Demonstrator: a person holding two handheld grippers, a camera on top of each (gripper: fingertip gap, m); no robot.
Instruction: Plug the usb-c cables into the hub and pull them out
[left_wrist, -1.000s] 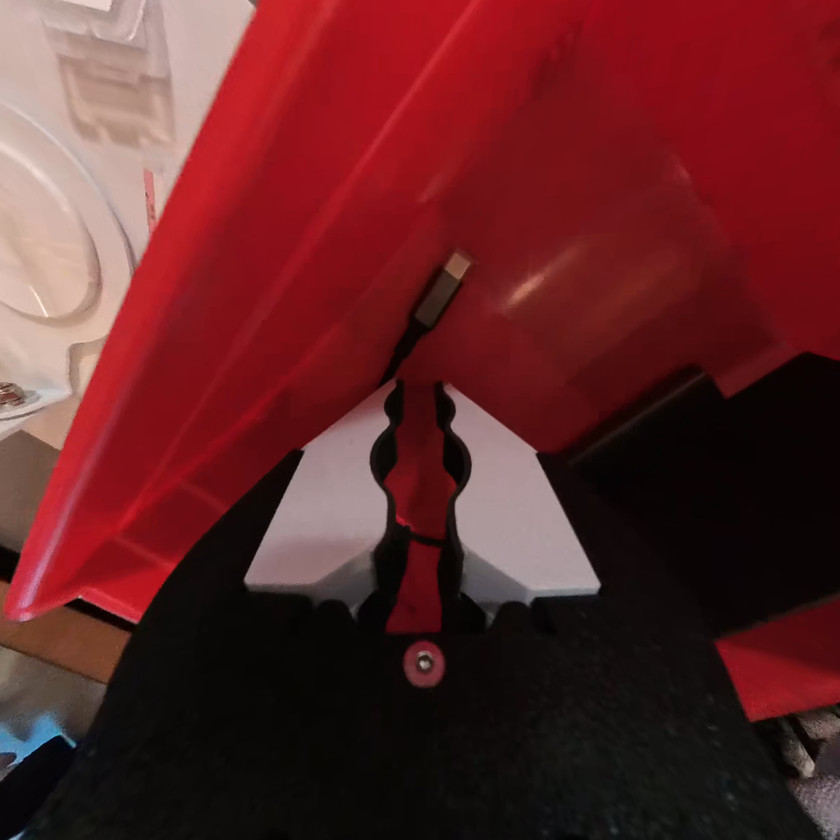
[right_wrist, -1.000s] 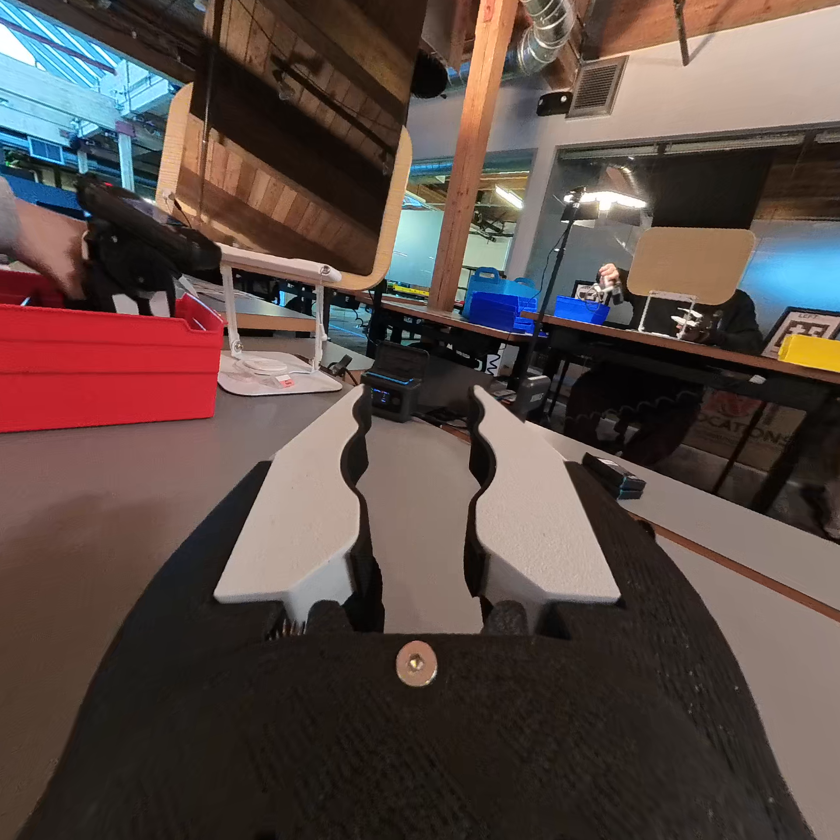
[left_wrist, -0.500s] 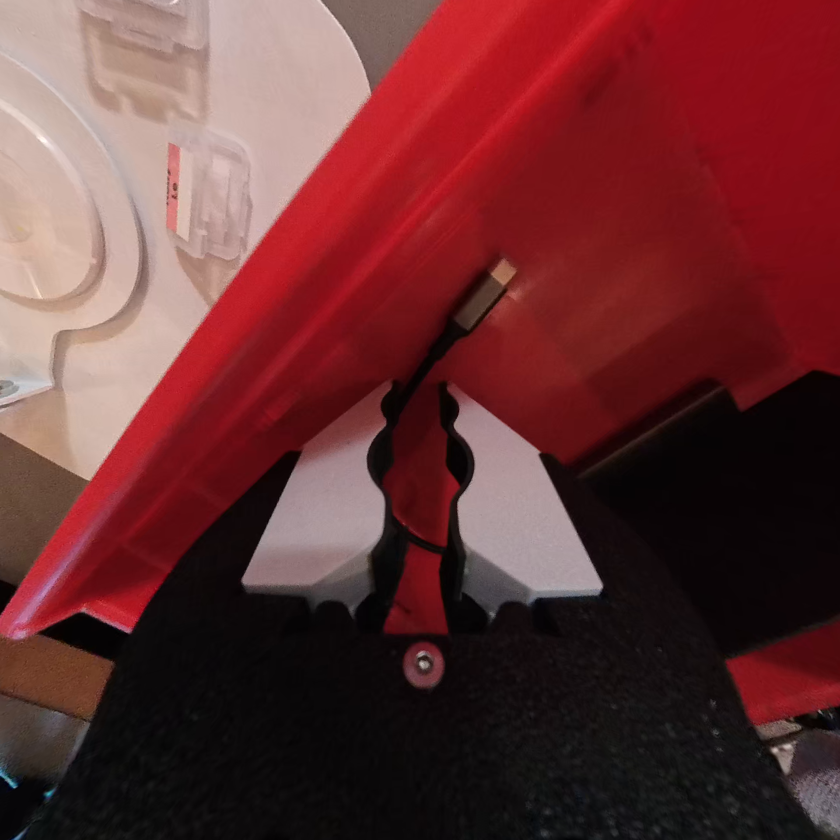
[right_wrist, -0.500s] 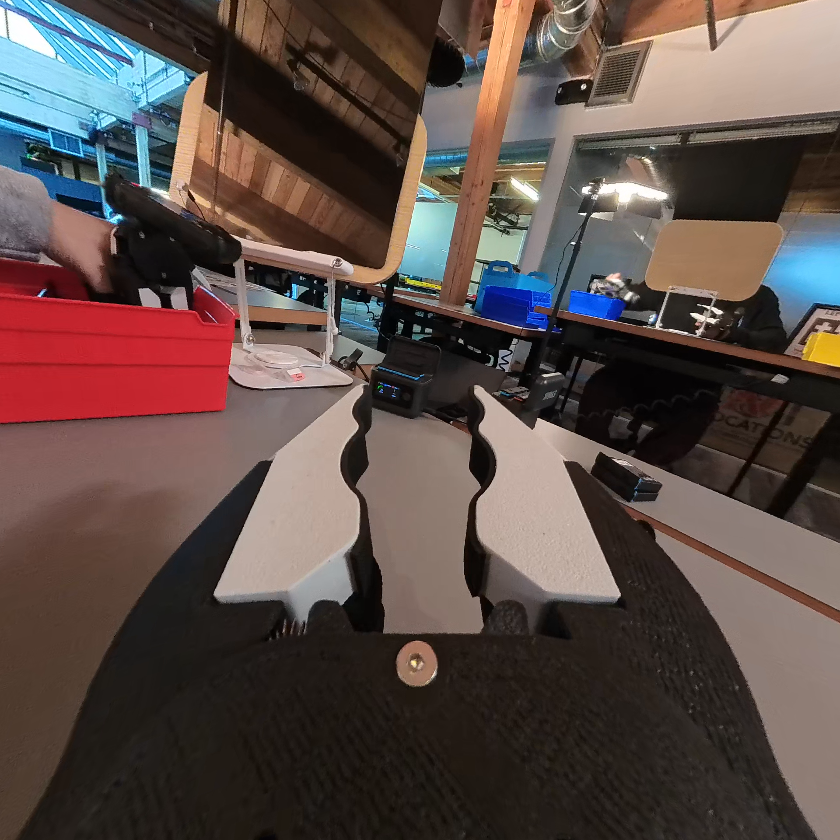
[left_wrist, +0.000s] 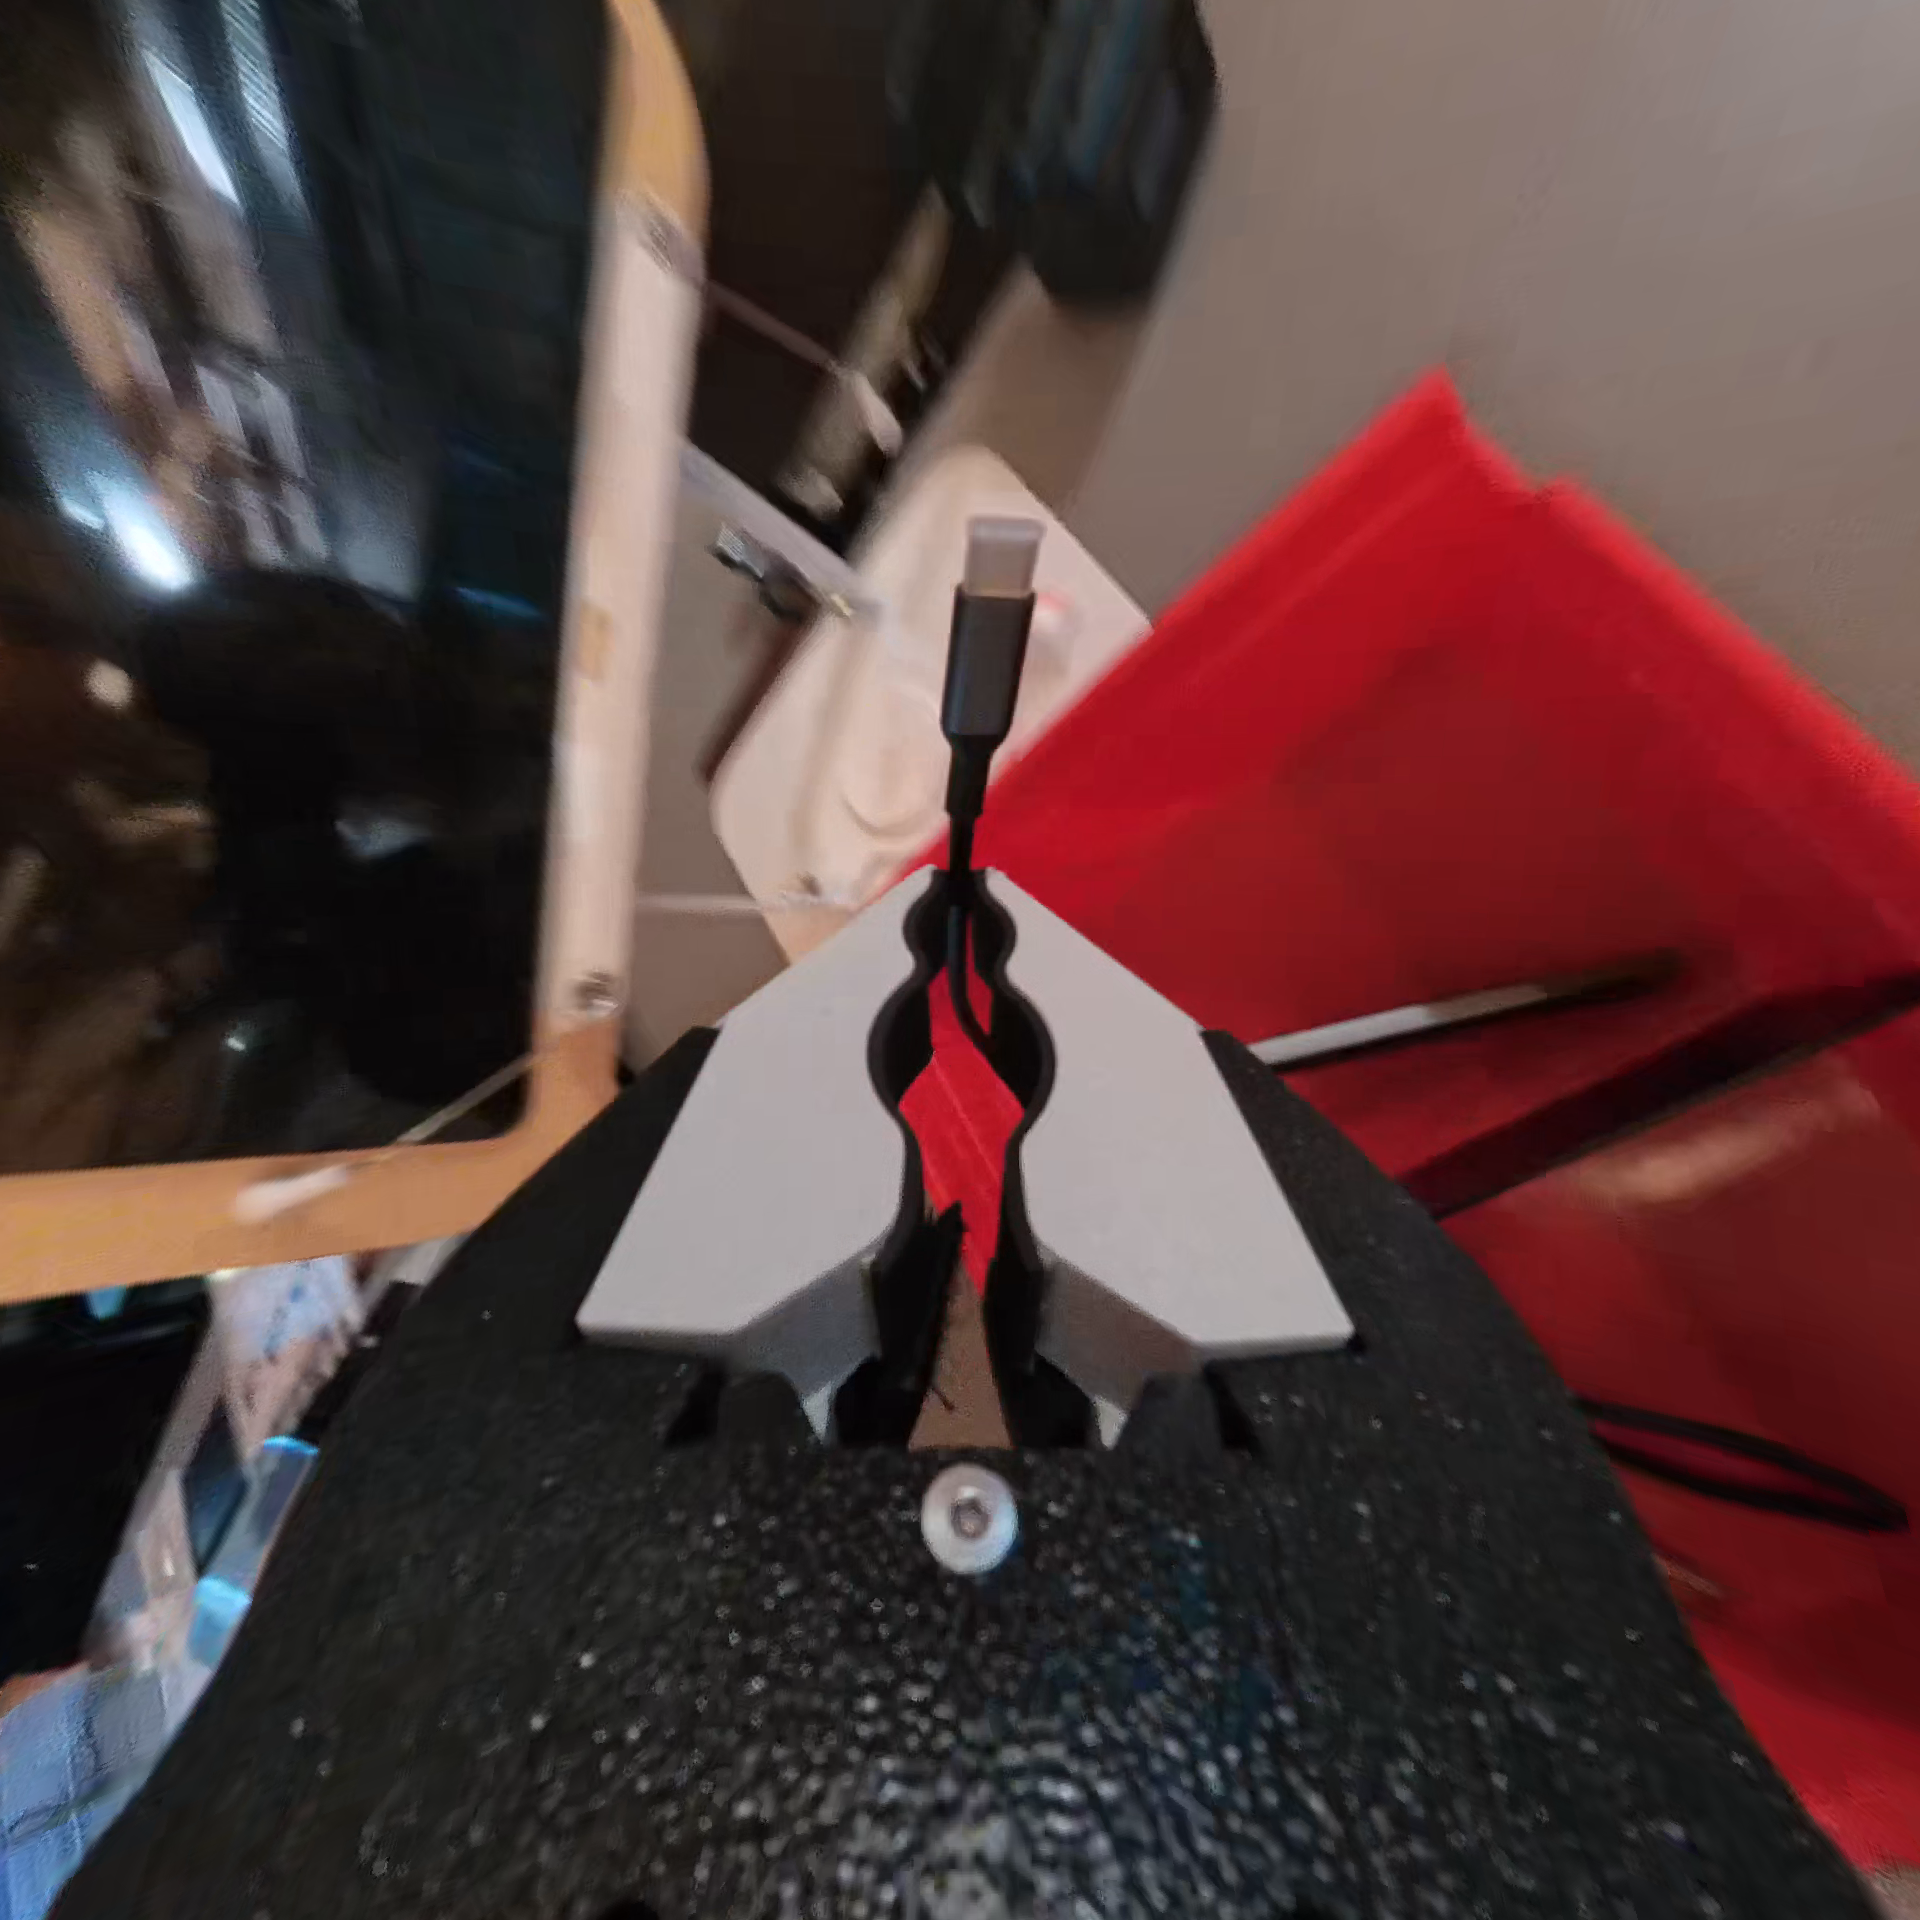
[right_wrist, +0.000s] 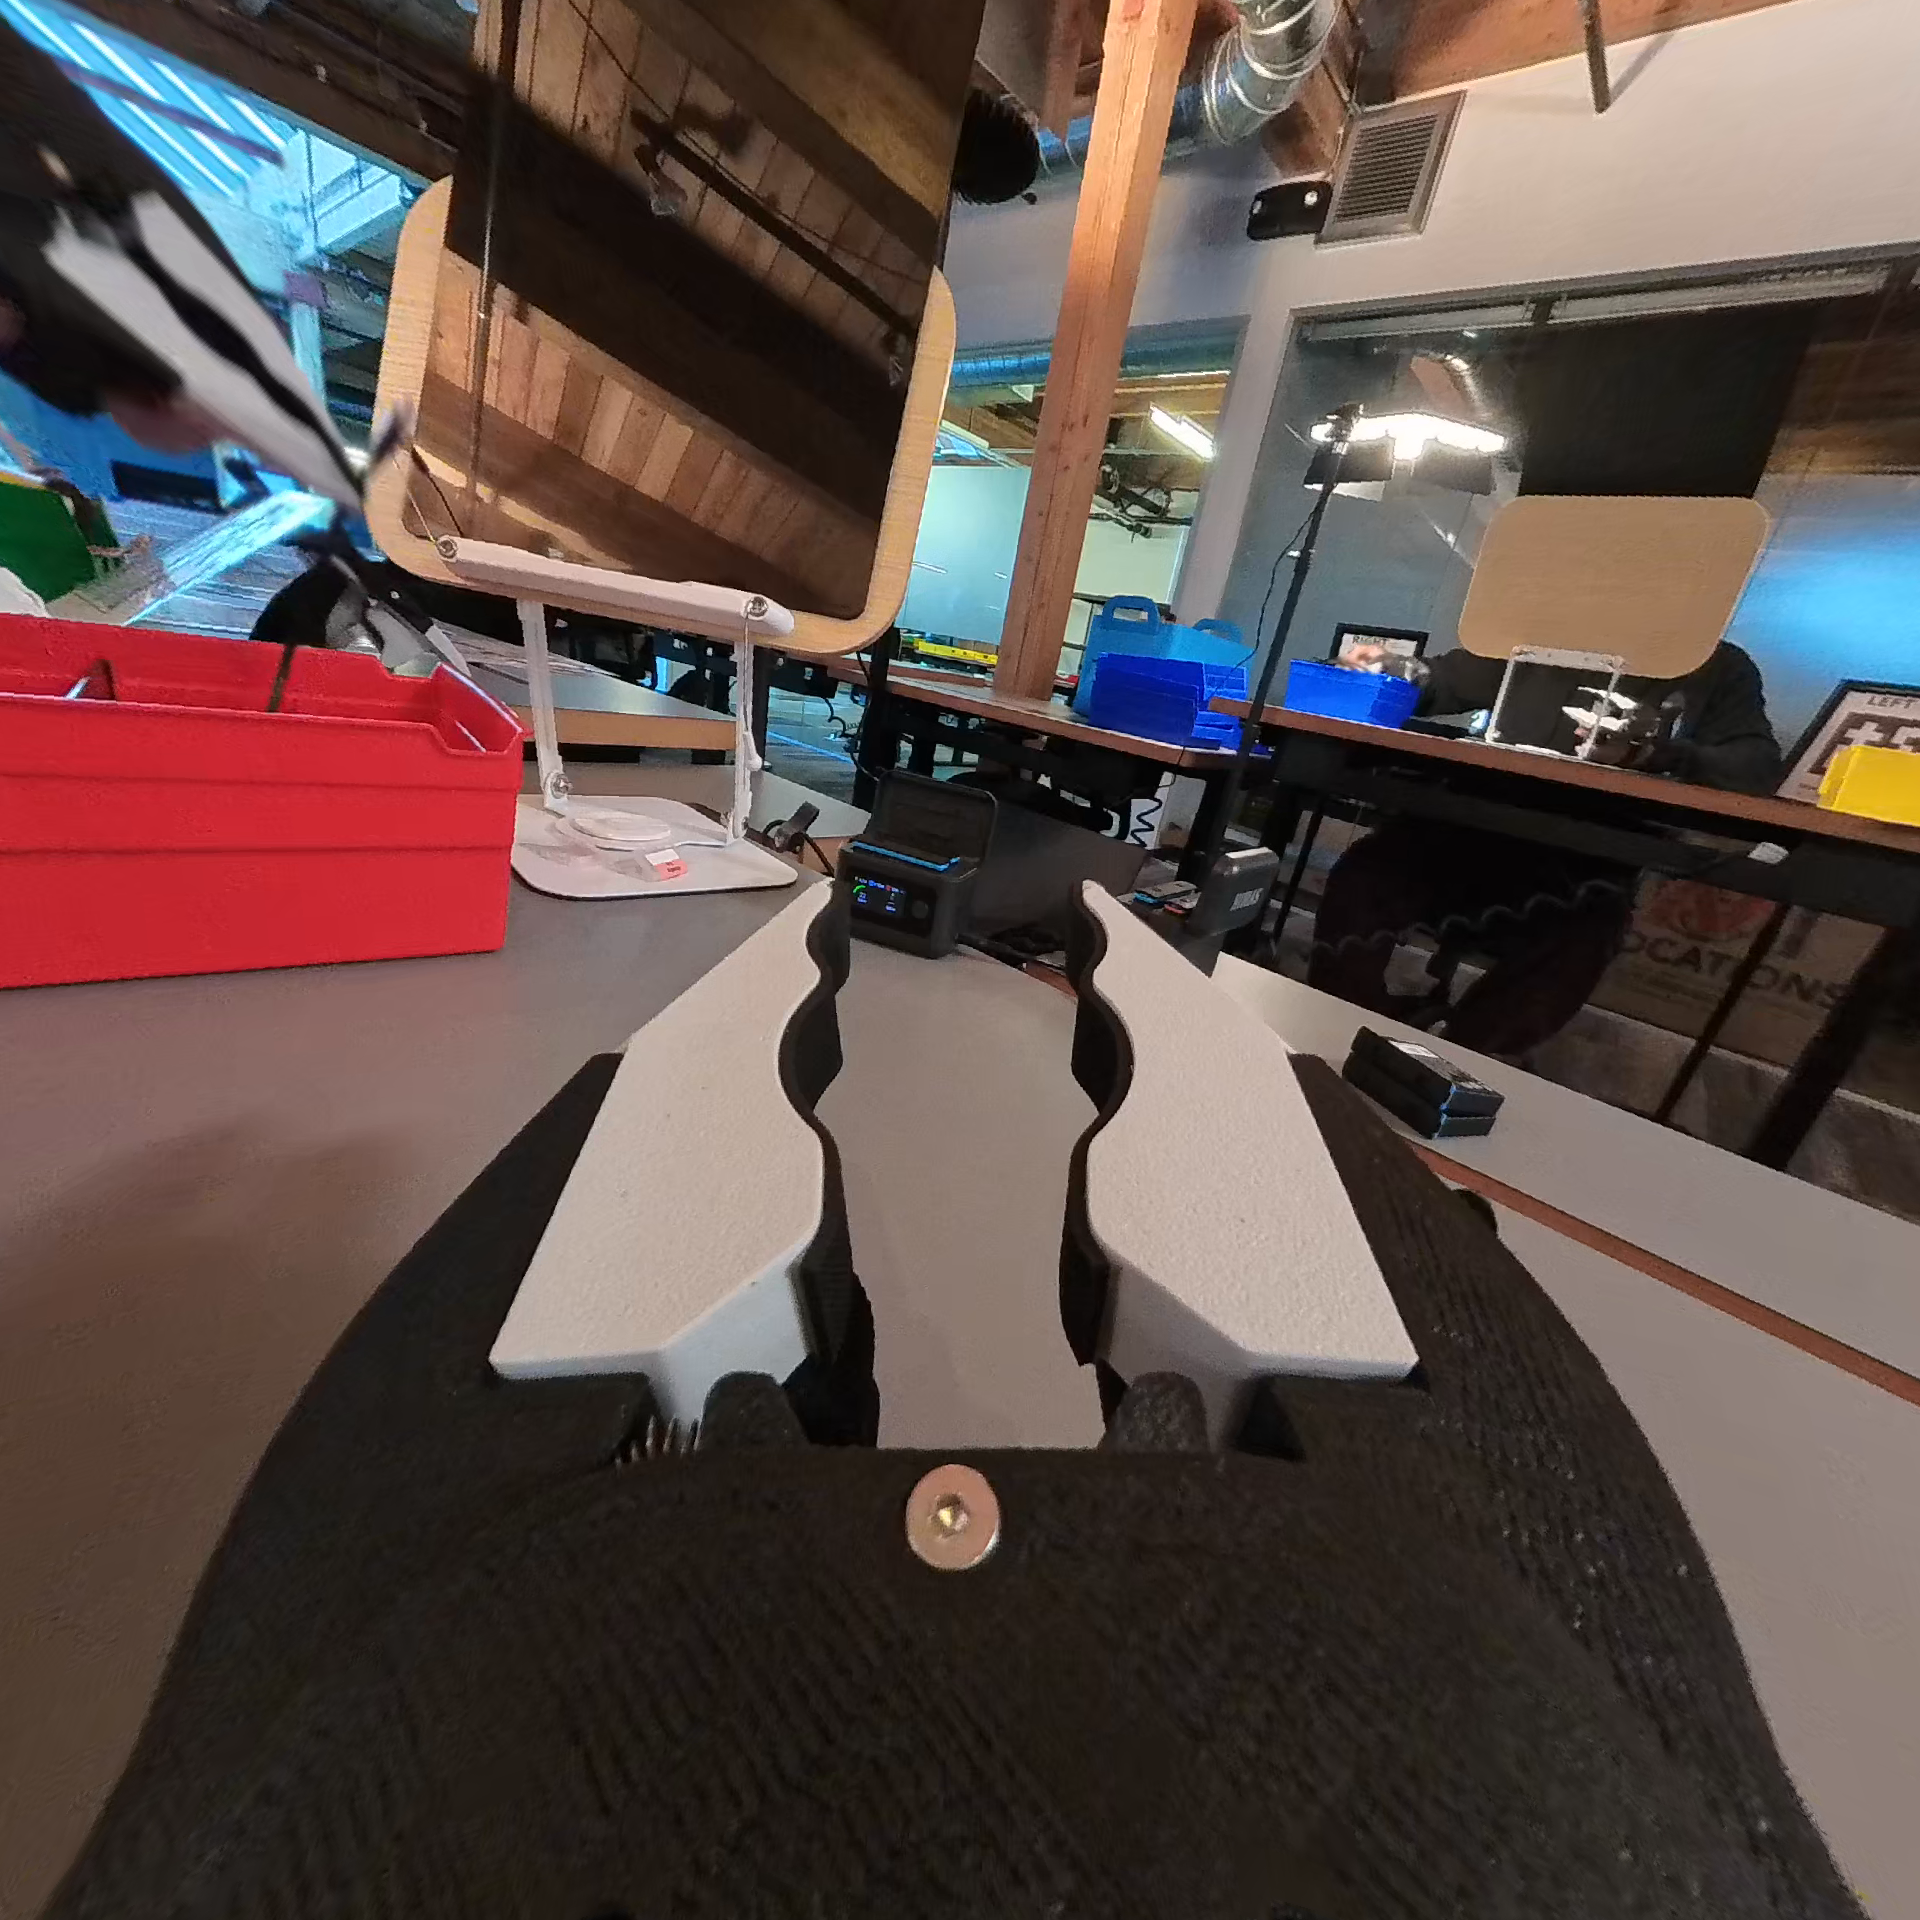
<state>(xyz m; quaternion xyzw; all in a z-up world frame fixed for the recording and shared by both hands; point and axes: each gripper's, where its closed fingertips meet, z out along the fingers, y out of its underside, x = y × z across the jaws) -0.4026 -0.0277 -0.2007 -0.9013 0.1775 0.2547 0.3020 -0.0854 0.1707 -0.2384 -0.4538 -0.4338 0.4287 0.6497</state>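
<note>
My left gripper (left_wrist: 961, 883) is shut on a thin black USB-C cable. Its grey plug (left_wrist: 989, 644) sticks straight out beyond the fingertips, silver tip forward. The gripper is above and beside the red bin (left_wrist: 1455, 790), and more black cable (left_wrist: 1745, 1475) lies inside the bin. In the right wrist view the left gripper (right_wrist: 156, 322) is blurred at the top left, above the red bin (right_wrist: 239, 831). My right gripper (right_wrist: 956, 914) is open and empty, low over the grey table (right_wrist: 208, 1143). I cannot pick out a hub.
A wood-framed mirror (right_wrist: 665, 343) on a white stand (right_wrist: 644, 862) is right of the bin. A black box with a lit screen (right_wrist: 914, 883) is beyond my right fingertips. A flat black pack (right_wrist: 1423, 1091) lies at right. A person sits at a far table (right_wrist: 1558, 769).
My left gripper has lifted out of the red bin with the cable and swung up; the plug now points straight ahead. The right gripper has hardly moved.
</note>
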